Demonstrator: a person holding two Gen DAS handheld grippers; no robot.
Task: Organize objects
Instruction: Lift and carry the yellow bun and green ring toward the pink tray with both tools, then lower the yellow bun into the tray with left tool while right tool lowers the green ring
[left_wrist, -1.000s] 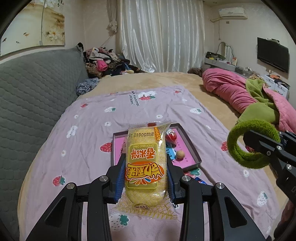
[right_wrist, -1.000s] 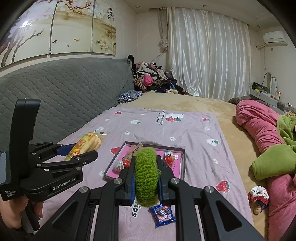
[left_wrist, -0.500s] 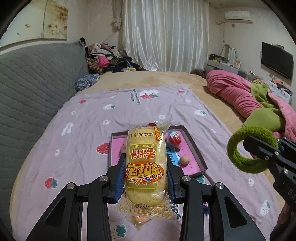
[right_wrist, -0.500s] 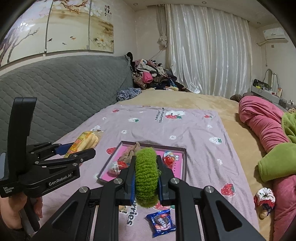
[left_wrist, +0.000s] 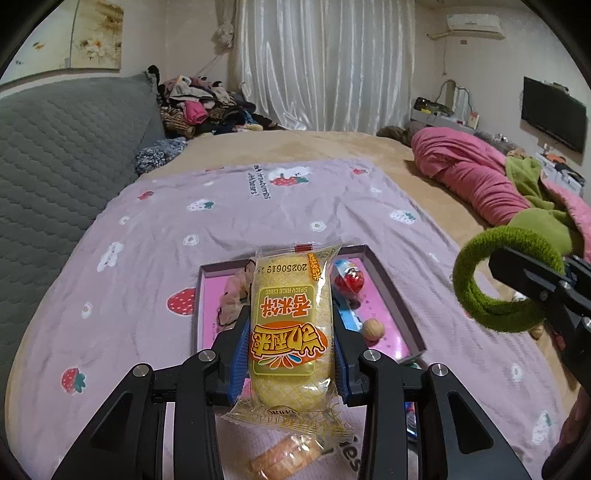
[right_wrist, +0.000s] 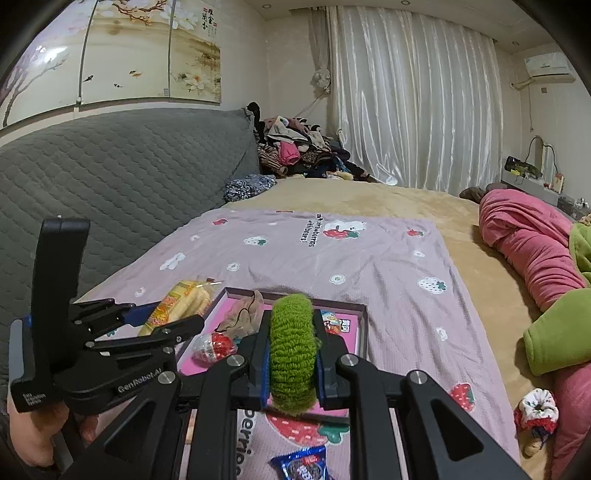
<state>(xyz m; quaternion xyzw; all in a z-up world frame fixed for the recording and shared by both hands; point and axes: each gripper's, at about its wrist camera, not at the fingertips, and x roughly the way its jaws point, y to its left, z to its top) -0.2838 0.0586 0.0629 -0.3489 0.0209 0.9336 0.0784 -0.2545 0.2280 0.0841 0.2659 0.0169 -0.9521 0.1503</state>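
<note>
Yellow snack pack (left_wrist: 290, 325) was clamped between the left tongs (left_wrist: 290, 350), held upright above the near end of the pink tray (left_wrist: 391, 295); label read "SPICY RICE CAKE", date code 20250619, plus big orange Chinese characters, upside down to the camera. Green fuzzy ring (right_wrist: 291, 354), prob. a scrunchie, was pinched in the right tongs (right_wrist: 291, 363), jaws tight on it, hanging just over the tray's near rim. Left tool body (right_wrist: 92, 354) read "GenRobot.AI", w/ a hand (right_wrist: 29, 424) on its grip. Tray sat on a lilac strawberry blanket (left_wrist: 258, 206) printed "strawberries ... bears!", on the bed. Inside tray: beige scrunchie (right_wrist: 245, 314) at the far left, red-and-white foil egg (right_wrist: 214, 347), small tan ball (left_wrist: 373, 328), blue wrapper (left_wrist: 349, 315); middle of tray floor was bare. Blue snack packet (right_wrist: 303, 465) and an orange-wrapped biscuit (left_wrist: 288, 454) lay on the blanket short of the tray. Plenty of open blanket beyond the tray and to its left; pink-and-green quilt (left_wrist: 480, 177) bunched at the right.
</note>
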